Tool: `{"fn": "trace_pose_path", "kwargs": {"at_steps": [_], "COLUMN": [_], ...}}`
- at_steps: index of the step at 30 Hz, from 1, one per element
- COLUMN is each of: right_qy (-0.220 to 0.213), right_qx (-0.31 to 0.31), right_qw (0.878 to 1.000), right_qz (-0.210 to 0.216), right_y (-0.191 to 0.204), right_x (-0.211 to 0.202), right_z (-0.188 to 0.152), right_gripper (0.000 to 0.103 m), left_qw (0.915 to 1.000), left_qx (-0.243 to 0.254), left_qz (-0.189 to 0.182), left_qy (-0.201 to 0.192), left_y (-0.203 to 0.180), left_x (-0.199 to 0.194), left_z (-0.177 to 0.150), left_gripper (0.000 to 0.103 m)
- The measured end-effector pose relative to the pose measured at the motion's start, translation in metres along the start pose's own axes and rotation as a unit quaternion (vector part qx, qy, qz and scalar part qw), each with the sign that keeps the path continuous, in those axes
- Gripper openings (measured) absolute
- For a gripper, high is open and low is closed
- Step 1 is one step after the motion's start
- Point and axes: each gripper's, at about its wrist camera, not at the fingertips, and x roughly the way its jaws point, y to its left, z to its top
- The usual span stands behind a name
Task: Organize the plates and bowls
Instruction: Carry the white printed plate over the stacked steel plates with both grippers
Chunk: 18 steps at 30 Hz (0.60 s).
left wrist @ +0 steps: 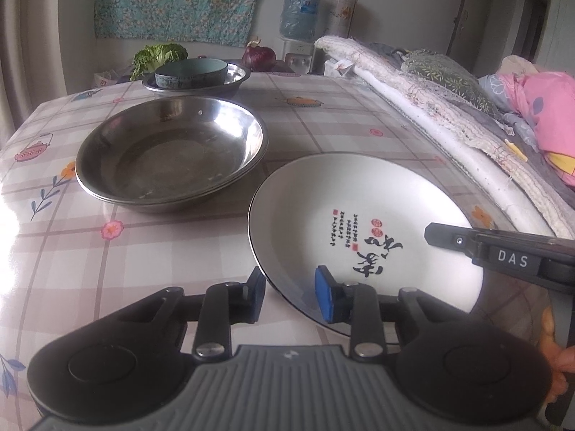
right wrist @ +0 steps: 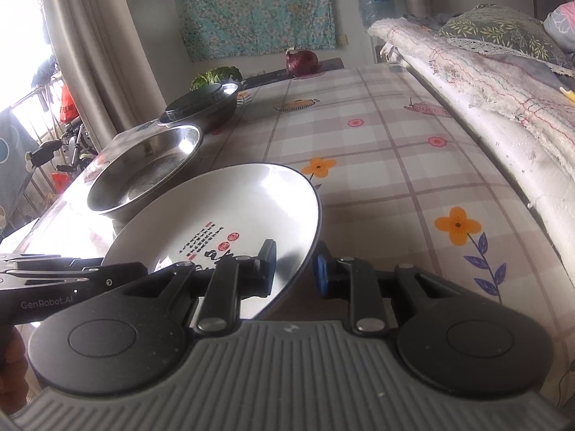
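Gripping white round ceramic plate with black calligraphy (left wrist: 359,215) by opposite rims, left gripper (left wrist: 291,294) and right gripper (right wrist: 294,269) both clamped | plate tilted above checked tablecloth (left wrist: 143,251), beside stacked steel dishes (left wrist: 169,154) | next: likely a level carry onto stack.

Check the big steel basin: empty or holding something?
Empty. The steel basin shows only its bare, scuffed bottom in both wrist views.

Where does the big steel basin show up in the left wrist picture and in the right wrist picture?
Left wrist view: the steel basin sits left of centre, beyond and left of the white plate.
Right wrist view: the steel basin sits at centre left, behind the white plate.
Shared landmark: the red onion at the table's far end.
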Motion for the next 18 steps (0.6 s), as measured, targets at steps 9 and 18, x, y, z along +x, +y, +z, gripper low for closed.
{"fn": "trace_pose_path", "kwargs": {"at_steps": [9,18], "right_qy": [0.003,0.005], "right_qx": [-0.005,-0.002], "right_qw": [1.000,1.000], "right_qz": [-0.006,-0.010], "right_y": [0.000,0.000], "right_x": [0.003,0.006], "right_z": [-0.005,-0.002], "right_gripper": [0.022,0.022], "left_qw": [1.0000,1.0000], "left_qx": [0.005,-0.005], "left_qz": [-0.005,-0.006], "left_qy": [0.007,0.005], "left_y": [0.004,0.009], "left_x": [0.010,0.022], "left_z": [0.009,0.019], "left_gripper": [0.033,0.032]}}
